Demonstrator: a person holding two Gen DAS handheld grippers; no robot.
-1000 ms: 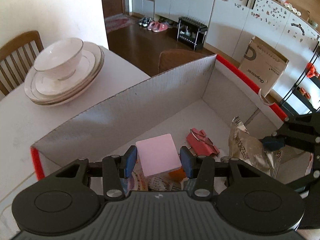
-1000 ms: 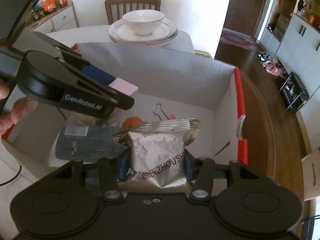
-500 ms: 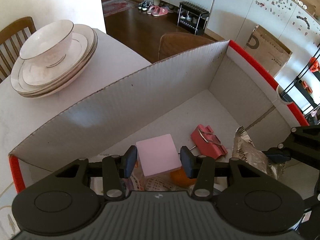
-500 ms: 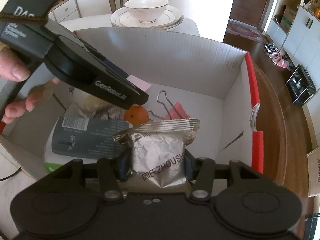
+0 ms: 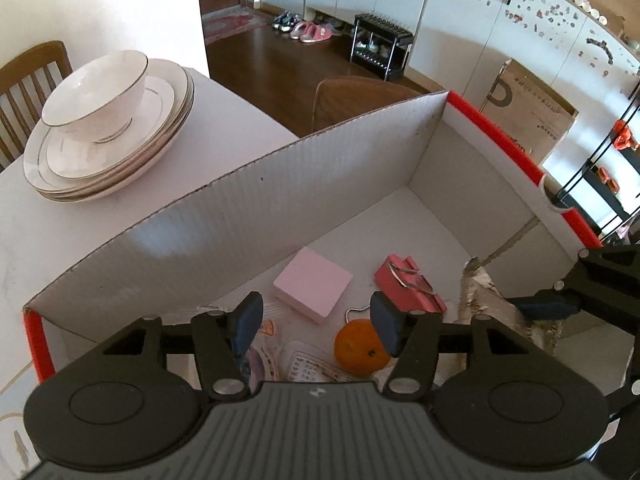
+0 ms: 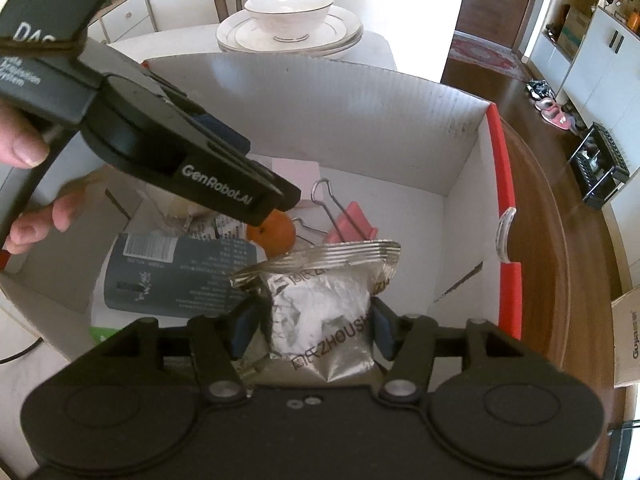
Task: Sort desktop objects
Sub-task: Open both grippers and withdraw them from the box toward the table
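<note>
Both tools tilt steeply downward, side by side. The left tool (image 5: 316, 328) has just been opening; its jaws stand apart with nothing between the blue pads (image 5: 245, 322). The right tool (image 6: 310, 330) has just been opening too, and its pads seem clear of what sits between them. A bare hand (image 6: 24, 184) grips the left tool's handle.

Upper left of left wrist view: white gold-rimmed ceramic bowl (image 5: 94, 98) sits on stacked white plates (image 5: 116, 160), brown wooden chair (image 5: 28, 80) behind them. Top centre: pink slippers (image 5: 310, 32) on dark wood floor, black metal shoe rack (image 5: 380, 46) just right. Upper right: brown printed cardboard carton (image 5: 528, 120) against white cabinets.
</note>
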